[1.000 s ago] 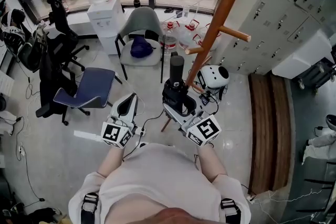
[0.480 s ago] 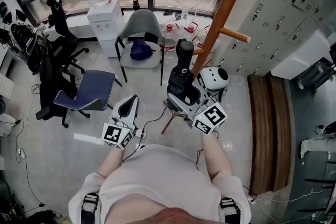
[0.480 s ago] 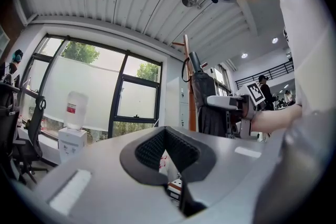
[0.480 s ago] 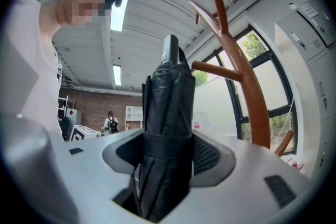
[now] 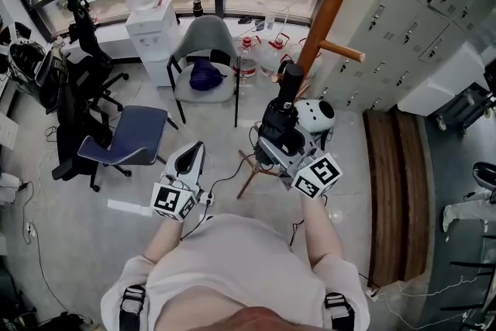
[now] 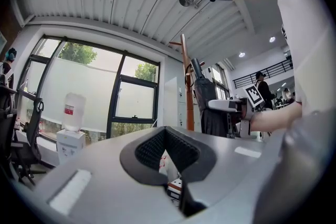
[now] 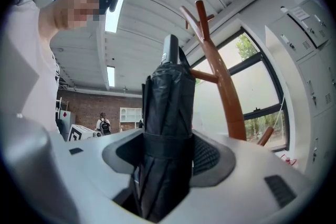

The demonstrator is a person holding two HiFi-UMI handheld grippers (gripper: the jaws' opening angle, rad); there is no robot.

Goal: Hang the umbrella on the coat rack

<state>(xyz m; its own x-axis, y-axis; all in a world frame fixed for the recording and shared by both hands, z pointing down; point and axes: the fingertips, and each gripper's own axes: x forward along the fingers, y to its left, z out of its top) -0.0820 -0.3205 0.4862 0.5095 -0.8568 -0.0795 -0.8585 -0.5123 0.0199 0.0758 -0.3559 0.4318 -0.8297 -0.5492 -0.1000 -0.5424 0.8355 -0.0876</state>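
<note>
My right gripper [image 5: 279, 137] is shut on a folded black umbrella [image 5: 284, 108], which it holds upright just left of the brown wooden coat rack [image 5: 329, 4]. In the right gripper view the umbrella [image 7: 168, 107] fills the gap between the pads, with a strap around it, and the coat rack [image 7: 223, 86] rises close behind on the right. The rack's pegs [image 5: 341, 52] stick out above and to the right of the umbrella's top. My left gripper [image 5: 191, 149] hangs lower left, shut with nothing in it; its pads [image 6: 152, 147] meet.
A white helmet [image 5: 318, 114] and cables lie at the rack's base. A grey chair [image 5: 205, 43], a blue office chair [image 5: 132, 136] and a water dispenser [image 5: 151, 27] stand to the left. Grey lockers [image 5: 418, 12] line the right wall.
My right gripper has carried the umbrella up and to the right, closer to the rack's pole. The left gripper has stayed put.
</note>
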